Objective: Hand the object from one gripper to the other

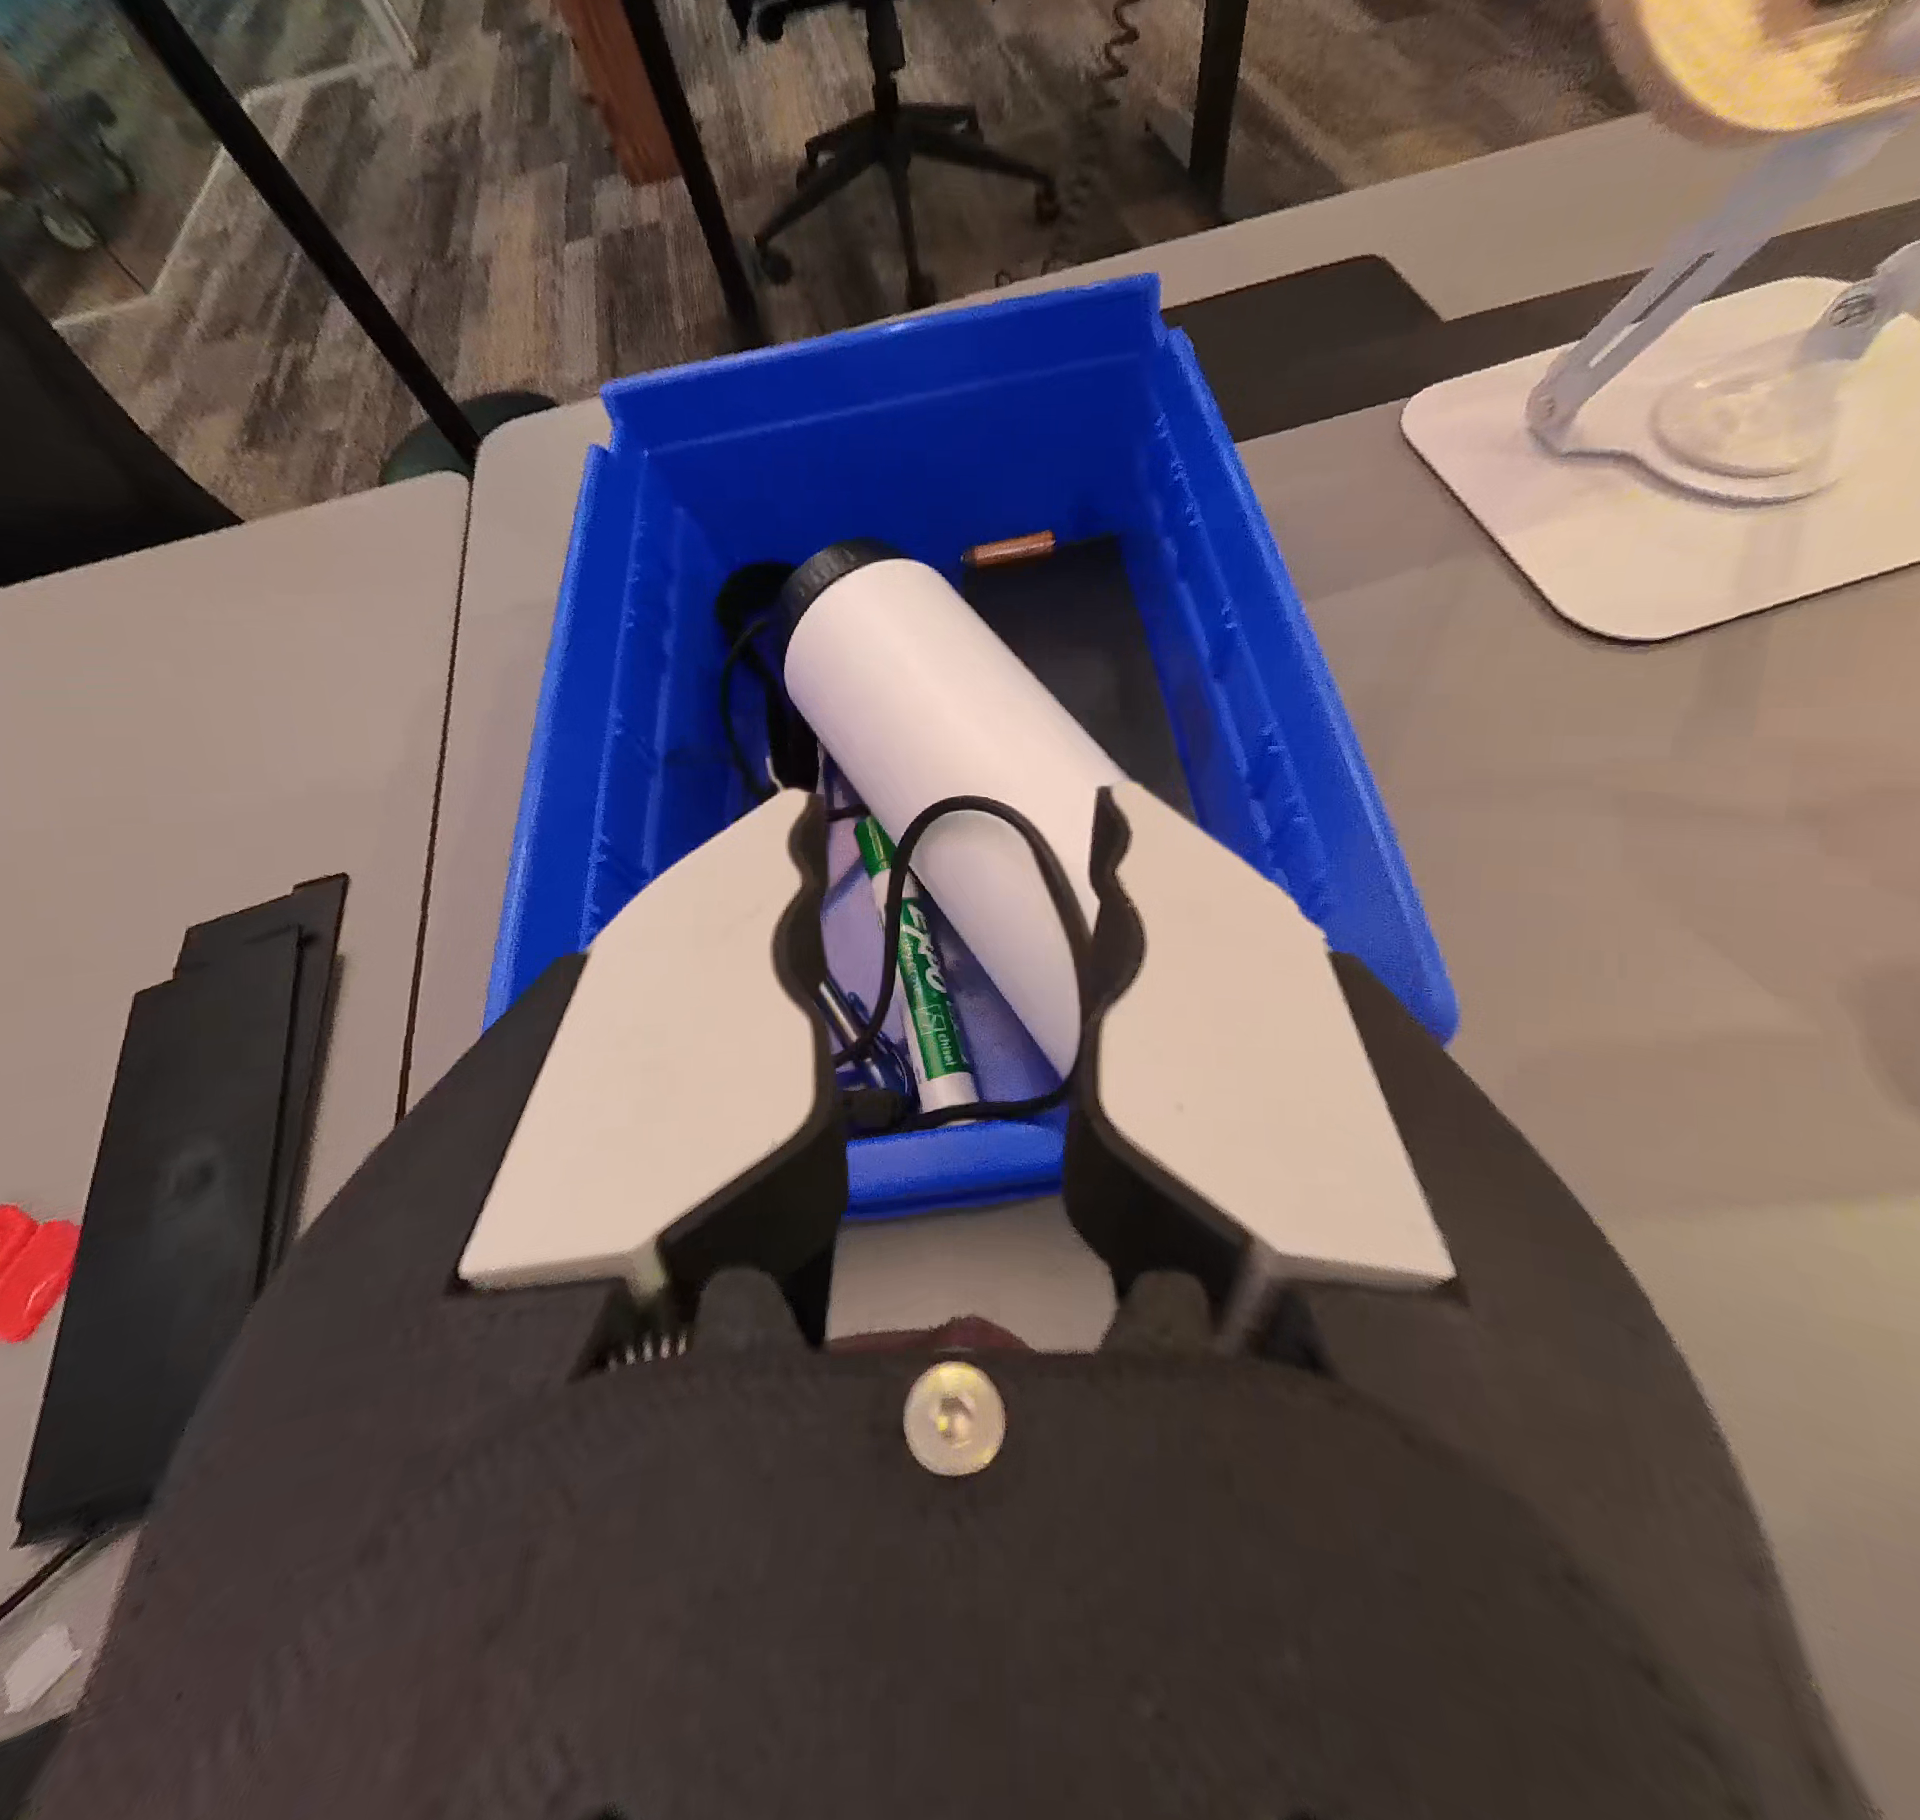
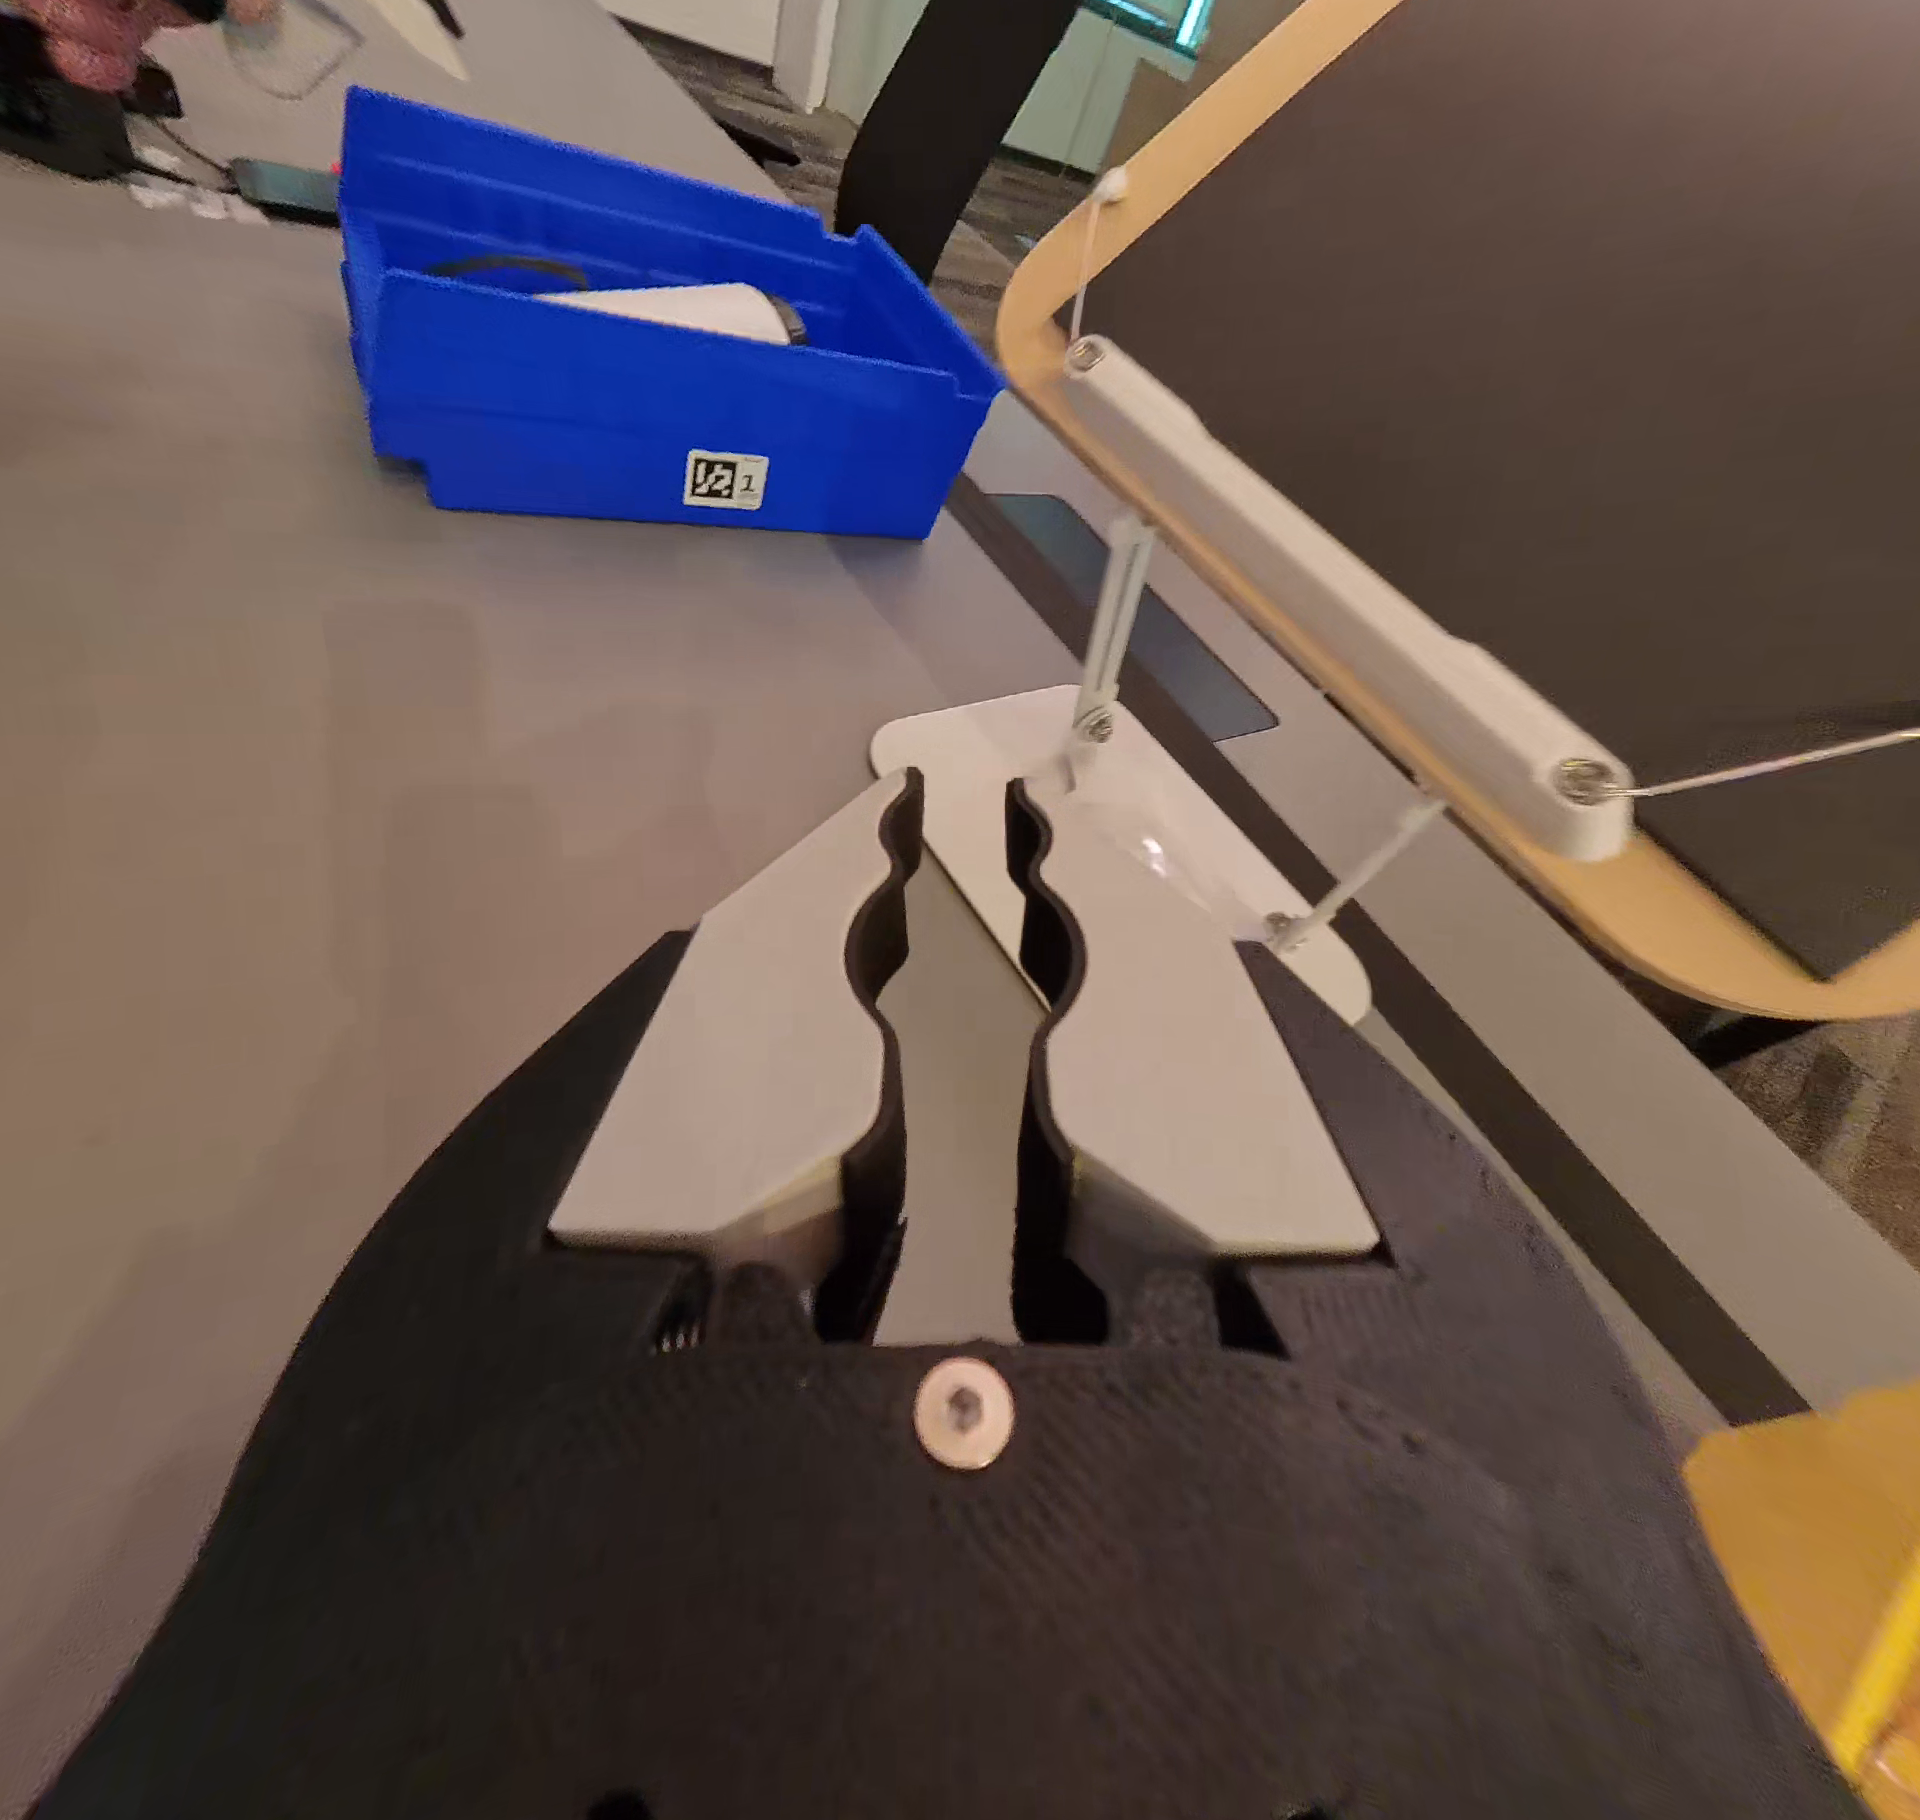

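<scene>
Grey bench (image 1: 1558, 939) carries a blue bin (image 1: 1299, 731) holding the white bottle (image 1: 935, 731). My left gripper (image 1: 951, 814) hovers above, fingers wide, empty. My right gripper (image 2: 961, 783) waits narrow, empty. Advice: straddle the bottle, avoiding the black cable (image 1: 1039, 856).

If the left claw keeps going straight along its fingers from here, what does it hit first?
Most likely the white cylindrical bottle lying in the blue plastic bin: the open left claw frames its lower end. A thin black cable loops over that end and may touch first; depth is unclear.
</scene>
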`<state>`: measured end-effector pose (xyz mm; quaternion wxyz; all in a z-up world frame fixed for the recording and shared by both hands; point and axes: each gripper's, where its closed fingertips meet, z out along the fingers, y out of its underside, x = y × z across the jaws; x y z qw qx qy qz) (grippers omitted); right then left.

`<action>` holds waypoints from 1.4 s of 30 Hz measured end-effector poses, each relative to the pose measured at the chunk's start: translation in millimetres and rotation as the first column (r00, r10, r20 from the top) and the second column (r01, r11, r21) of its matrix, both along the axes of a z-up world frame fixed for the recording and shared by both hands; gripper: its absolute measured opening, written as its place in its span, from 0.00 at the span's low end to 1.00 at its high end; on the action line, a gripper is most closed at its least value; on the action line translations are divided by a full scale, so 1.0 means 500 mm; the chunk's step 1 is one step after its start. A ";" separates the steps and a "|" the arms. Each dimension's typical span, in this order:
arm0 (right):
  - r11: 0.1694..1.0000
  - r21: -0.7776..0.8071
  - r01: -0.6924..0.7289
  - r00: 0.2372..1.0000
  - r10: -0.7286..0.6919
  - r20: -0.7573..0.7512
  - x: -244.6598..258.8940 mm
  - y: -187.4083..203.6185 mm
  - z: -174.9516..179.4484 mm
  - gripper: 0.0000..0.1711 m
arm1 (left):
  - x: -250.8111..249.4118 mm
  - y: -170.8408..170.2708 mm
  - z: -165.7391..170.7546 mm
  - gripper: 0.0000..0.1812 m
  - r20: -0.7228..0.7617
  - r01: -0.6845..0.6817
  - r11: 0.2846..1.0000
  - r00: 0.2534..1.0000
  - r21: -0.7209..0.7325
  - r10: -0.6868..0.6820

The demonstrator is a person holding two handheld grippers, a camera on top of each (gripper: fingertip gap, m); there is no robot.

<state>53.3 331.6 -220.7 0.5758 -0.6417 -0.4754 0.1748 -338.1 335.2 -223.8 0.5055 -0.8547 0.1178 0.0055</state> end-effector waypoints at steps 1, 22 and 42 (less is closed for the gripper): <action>1.000 -0.003 -0.010 1.000 0.010 0.006 -0.009 -0.002 -0.011 0.07 | -0.004 0.009 -0.006 0.29 0.011 0.001 1.000 1.000 -0.019 -0.001; 0.995 -0.064 -0.081 0.996 0.083 0.029 -0.054 -0.028 -0.093 0.08 | 0.000 0.202 -0.254 0.62 0.020 0.066 0.429 0.994 -0.901 -0.110; 0.995 -0.066 -0.078 0.997 0.079 0.024 -0.051 -0.026 -0.096 0.08 | 0.047 0.246 -0.158 0.51 0.019 0.191 0.700 0.969 -0.688 -0.246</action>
